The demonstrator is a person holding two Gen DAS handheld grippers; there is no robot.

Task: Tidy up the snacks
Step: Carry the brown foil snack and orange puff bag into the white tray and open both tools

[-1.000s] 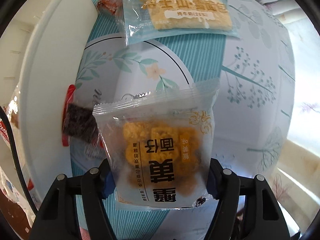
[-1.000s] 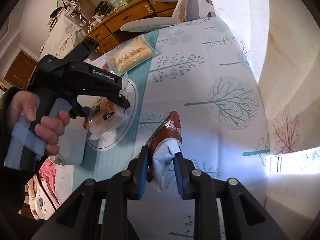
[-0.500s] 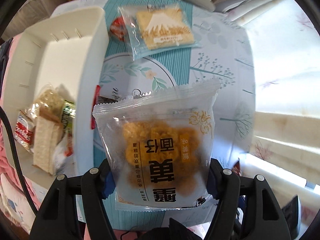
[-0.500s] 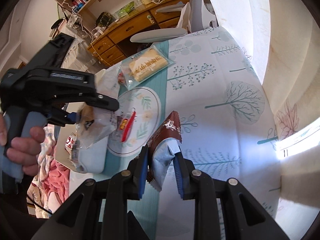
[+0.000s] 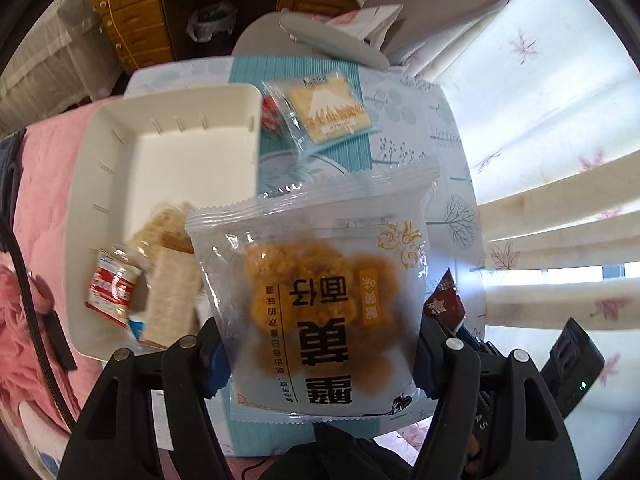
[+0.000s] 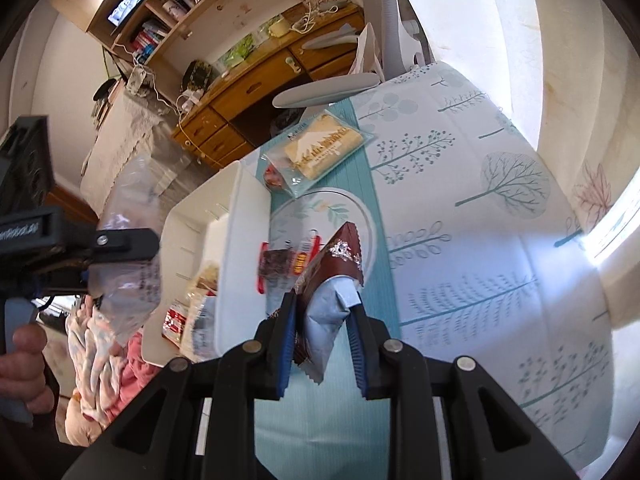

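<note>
- Gripping a clear packet of golden cookies (image 5: 320,292), the left gripper (image 5: 320,356) is pinching the packet's two side edges between its fingers, holding it up above the near end of the white bin (image 5: 168,160)
- Clamping a brown snack packet (image 6: 332,272) between its closed fingers, the right gripper (image 6: 320,344) is holding it upright over the teal runner (image 6: 320,420), just to the right of the bin's long wall
- Sitting along the left edge of the table (image 6: 500,240), the white bin is holding a red-and-white sachet (image 5: 112,284) and pale cracker bars (image 5: 172,292) in its near end, while its far end is showing bare floor
- Lying on the runner toward the far edge of the table, a blue packet with a mountain-printed biscuit (image 5: 328,112) is overlapping a small red wrapper (image 5: 272,114) beside the bin's far corner
- Resting against the bin's outer wall, a dark snack in a red-edged wrapper (image 6: 280,264) is lying on the round printed motif of the runner
- Showing at the left of the right wrist view, a hand (image 6: 20,364) is wrapping around the left gripper's handle
</note>
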